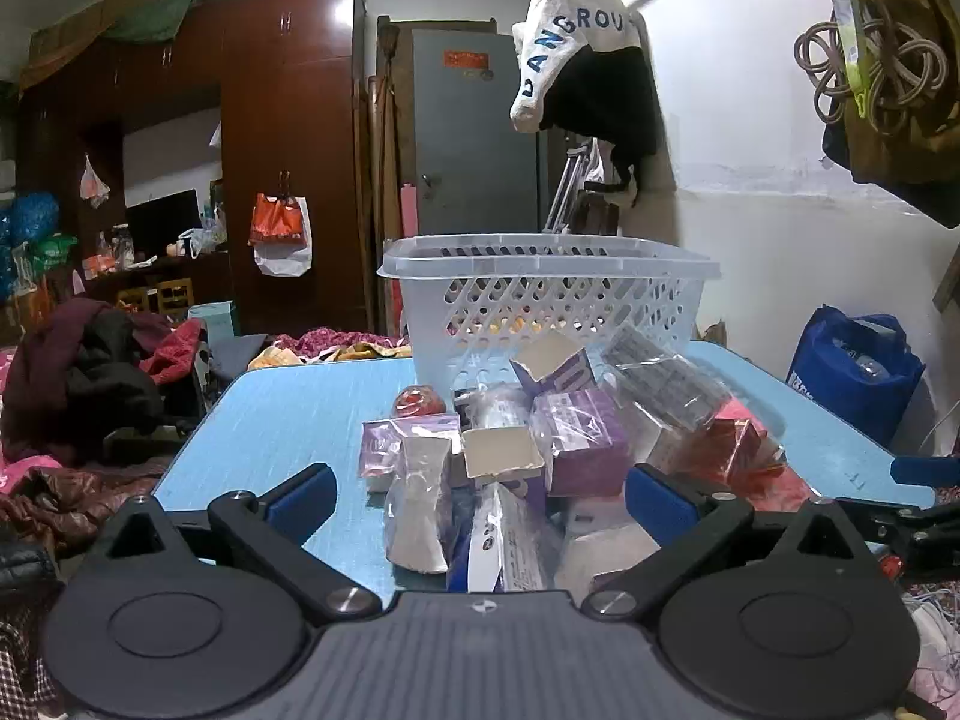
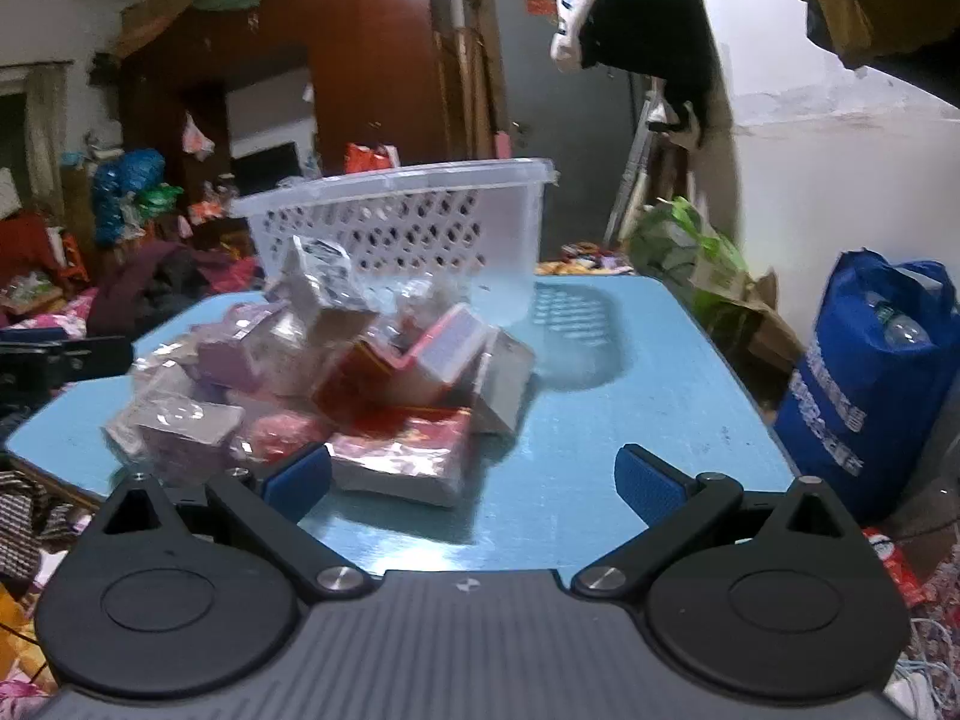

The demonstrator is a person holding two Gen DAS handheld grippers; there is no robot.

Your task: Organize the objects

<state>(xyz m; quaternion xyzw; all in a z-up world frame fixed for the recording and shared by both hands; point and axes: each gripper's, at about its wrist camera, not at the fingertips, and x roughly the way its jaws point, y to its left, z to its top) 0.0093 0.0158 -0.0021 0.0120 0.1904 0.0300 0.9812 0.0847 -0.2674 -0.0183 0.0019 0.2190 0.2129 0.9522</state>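
Both pairs of fingers sat closest to the lenses, each spread wide apart and gripping nothing: the left gripper (image 1: 480,495) reached toward the near end of the pile, while the right gripper (image 2: 474,483) hovered over bare blue surface, its left finger pad (image 2: 298,480) just in front of a foil-wrapped packet (image 2: 402,459).

Taking the white basket (image 1: 549,300) as the landmark, the blue counter (image 1: 282,420) carried it at the far side, upright, its perforated wall facing the cameras. Below and in front of the basket, a heap of small packaged goods (image 1: 540,438) spread across the counter toward the grippers, its far packets against the basket's wall. Within that heap, a purple box (image 1: 585,441) lay in front of the basket, an open-topped white carton (image 1: 501,453) just nearer than it, and a red box (image 2: 384,381) toward the basket's right side. A small red round item (image 1: 419,402) rested at the basket's lower left corner. Right of the basket, off the counter, stood a blue bag (image 2: 870,372).
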